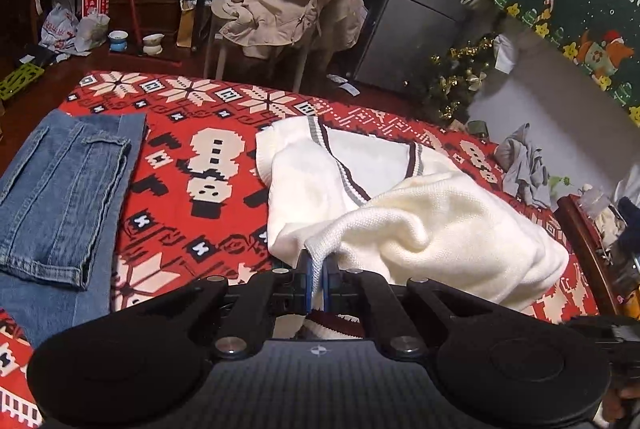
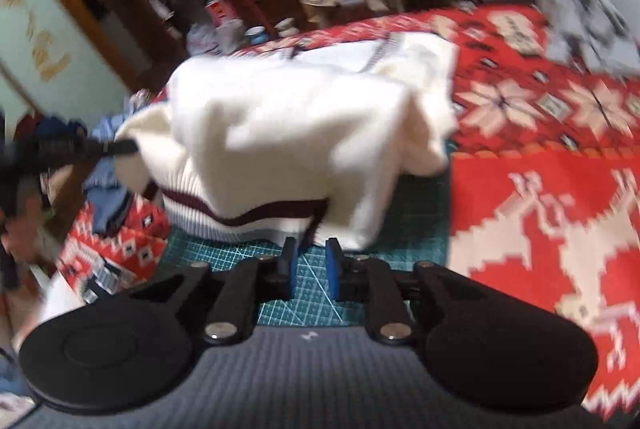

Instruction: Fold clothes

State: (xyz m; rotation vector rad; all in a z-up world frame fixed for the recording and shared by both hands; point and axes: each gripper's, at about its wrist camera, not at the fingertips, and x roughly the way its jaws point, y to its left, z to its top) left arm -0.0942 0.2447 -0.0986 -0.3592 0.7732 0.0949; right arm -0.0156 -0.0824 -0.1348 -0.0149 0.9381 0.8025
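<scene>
From the left wrist view, the folded jeans (image 1: pixel 60 189) lie flat on the red patterned blanket (image 1: pixel 192 229), well apart from the white sweater (image 1: pixel 400 213) — a beige jacket (image 1: pixel 292 1) hangs over a chair behind. The left hand-held gripper (image 1: pixel 318 269) is clamped on a lifted edge of the sweater.

The blurred right wrist view alone shows a green cutting mat (image 2: pixel 360 293) under the sweater's striped hem (image 2: pixel 248 217). The right hand-held gripper (image 2: pixel 312 261) stands slightly apart — nothing between its pads, just before the hem.
</scene>
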